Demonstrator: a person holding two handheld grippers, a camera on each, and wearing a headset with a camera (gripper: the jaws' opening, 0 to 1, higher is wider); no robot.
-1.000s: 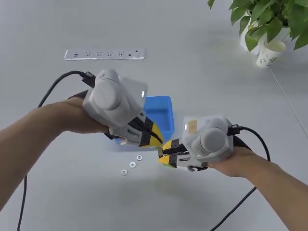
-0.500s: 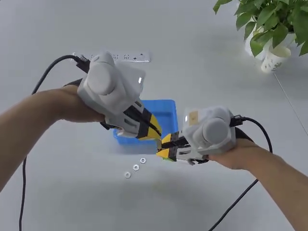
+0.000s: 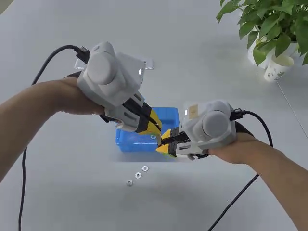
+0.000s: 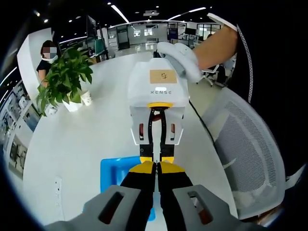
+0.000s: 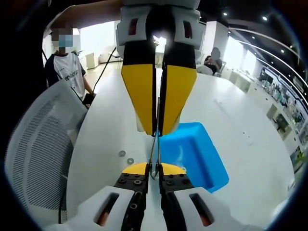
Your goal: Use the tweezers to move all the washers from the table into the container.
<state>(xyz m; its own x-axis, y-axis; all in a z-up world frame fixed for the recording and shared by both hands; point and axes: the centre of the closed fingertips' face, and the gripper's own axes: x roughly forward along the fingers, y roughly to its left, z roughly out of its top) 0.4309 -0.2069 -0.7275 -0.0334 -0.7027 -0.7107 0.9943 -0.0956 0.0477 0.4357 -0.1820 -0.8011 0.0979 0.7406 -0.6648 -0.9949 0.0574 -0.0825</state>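
Washers [image 3: 138, 175] lie apart from tweezers [image 5: 155, 130] in left tool [image 3: 155, 129]

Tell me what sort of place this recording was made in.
Most likely an open-plan office. A large white table carries the work, a mesh office chair stands beside it, a potted plant sits near the table's edge, and long ceiling strip lights run over a wide room behind.

Three washers [image 3: 138, 175] lie on the counter [image 3: 72, 202] just before the container [image 3: 127, 140]; power strip [image 3: 149, 63] behind it, plant [image 3: 269, 19] far right.
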